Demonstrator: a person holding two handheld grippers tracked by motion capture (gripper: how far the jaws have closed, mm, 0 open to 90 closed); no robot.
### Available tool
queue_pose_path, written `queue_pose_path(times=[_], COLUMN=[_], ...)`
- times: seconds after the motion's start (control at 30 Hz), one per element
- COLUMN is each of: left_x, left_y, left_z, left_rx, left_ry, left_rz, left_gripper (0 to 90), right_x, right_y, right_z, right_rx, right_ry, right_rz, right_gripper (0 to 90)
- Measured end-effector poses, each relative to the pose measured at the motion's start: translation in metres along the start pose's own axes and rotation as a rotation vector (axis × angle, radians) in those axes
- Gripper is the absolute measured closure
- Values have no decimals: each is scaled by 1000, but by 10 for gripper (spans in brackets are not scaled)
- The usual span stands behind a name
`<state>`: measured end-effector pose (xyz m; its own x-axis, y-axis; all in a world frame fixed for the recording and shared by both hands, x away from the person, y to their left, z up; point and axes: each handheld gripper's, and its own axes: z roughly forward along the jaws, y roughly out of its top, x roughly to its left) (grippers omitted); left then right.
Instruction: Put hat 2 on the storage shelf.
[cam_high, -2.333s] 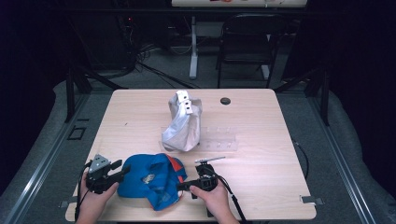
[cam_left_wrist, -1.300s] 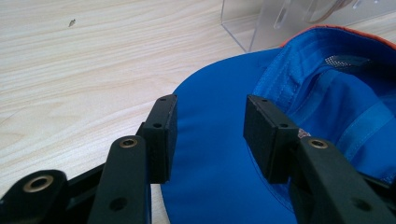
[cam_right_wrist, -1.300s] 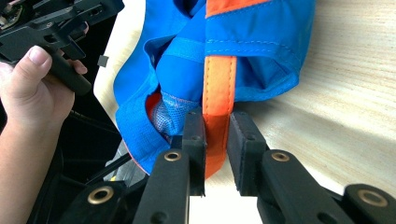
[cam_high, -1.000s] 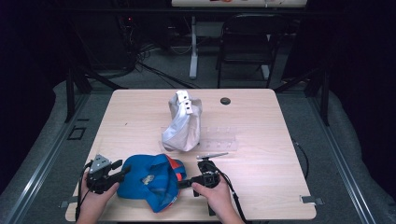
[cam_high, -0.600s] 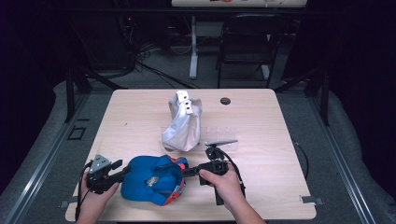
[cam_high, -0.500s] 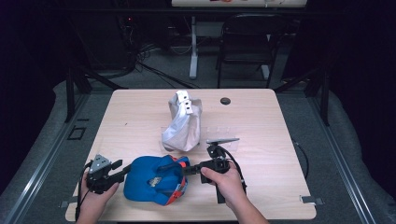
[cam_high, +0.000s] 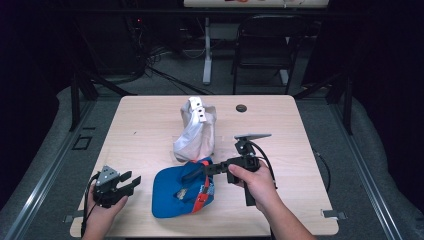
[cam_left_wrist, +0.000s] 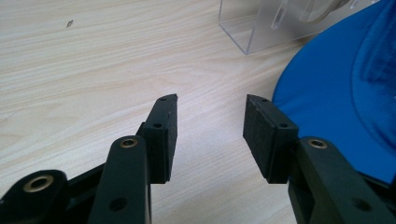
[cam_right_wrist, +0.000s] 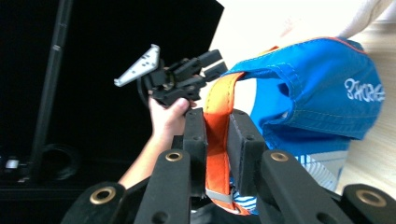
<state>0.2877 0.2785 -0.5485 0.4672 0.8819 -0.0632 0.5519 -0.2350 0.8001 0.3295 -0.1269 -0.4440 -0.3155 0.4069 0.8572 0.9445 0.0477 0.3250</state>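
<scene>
At the tabletop's (cam_high: 150, 125) near left corner we rest our left hand-held gripper (cam_high: 131, 183), jaws apart and holding nothing, just beside the blue cap (cam_high: 177, 192); the cap sits near the front edge, its back lifted off the wood; soft cloth, light and floppy, it sags wherever unsupported, so we judge the stiffer brim or the orange strap (cam_right_wrist: 217, 135) the surest holds; behind it stand a grey-white bag (cam_high: 196, 131) and a clear plastic stand (cam_left_wrist: 261, 28); to the right, our right hand-held gripper (cam_high: 192, 173) is clamped on that strap.
</scene>
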Motion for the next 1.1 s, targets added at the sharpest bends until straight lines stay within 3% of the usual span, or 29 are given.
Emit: queue_pose_path(times=[0.2, 0.4, 0.5, 0.63, 0.87, 0.97, 1.1], left_x=[0, 0, 0, 0, -1, -1, -3], left_y=[1, 0, 0, 0, 0, 0, 0], left_z=[0, 0, 0, -1, -1, 0, 1], left_rx=[7, 2, 0, 3, 4, 1, -10], left_ry=[2, 2, 1, 2, 1, -1, 1], left_rz=[9, 2, 2, 6, 12, 11, 9], left_gripper=[554, 554, 554, 554, 554, 554, 554], right_x=[3, 16, 21, 30, 41, 42, 40], right_y=[9, 19, 21, 26, 26, 27, 30], right_z=[-5, -8, -9, -16, -42, -69, -87], right_rx=[16, 26, 19, -6, -26, -76, -123], right_ry=[76, 135, 148, 206, 179, 148, 136], right_rz=[37, 57, 63, 85, 84, 82, 95], right_gripper=[788, 788, 787, 788, 789, 789, 789])
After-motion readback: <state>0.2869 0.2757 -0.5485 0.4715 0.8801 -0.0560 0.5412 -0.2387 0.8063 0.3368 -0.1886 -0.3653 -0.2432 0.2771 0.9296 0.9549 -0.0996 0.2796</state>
